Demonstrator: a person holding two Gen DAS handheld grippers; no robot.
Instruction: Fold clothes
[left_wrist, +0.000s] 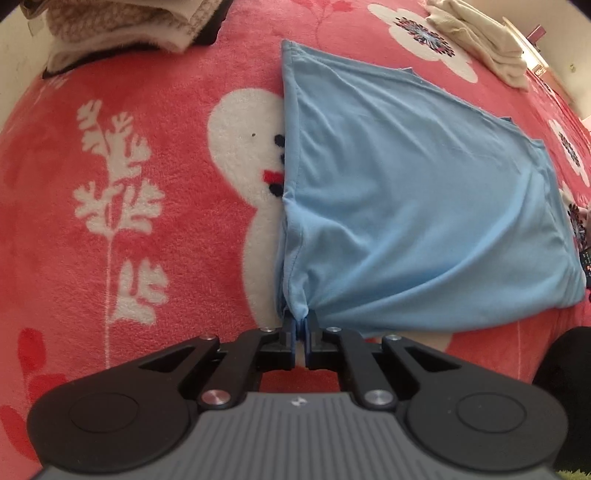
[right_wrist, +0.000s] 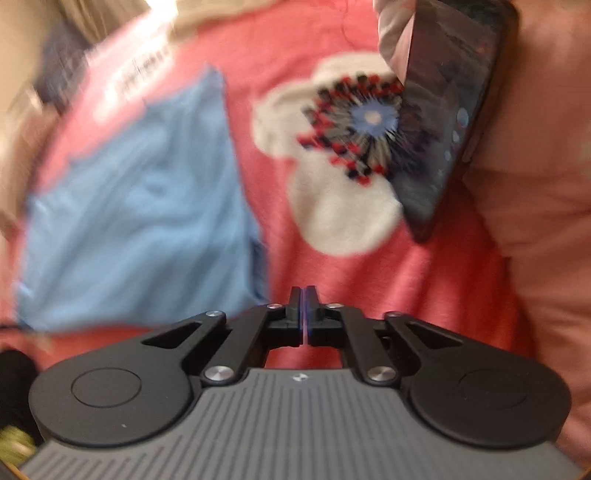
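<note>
Both grippers closed: left gripper pinches the blue T-shirt at its 6 o'clock corner; right gripper clamps nothing, over the red blanket.

The left gripper sits at the bottom middle of its picture and points down. Its two fingers are pressed together, pinching a bunched corner of the blue shirt. The right gripper is also at the bottom middle of its blurry picture. Its fingers are squeezed together with nothing between them.
</note>
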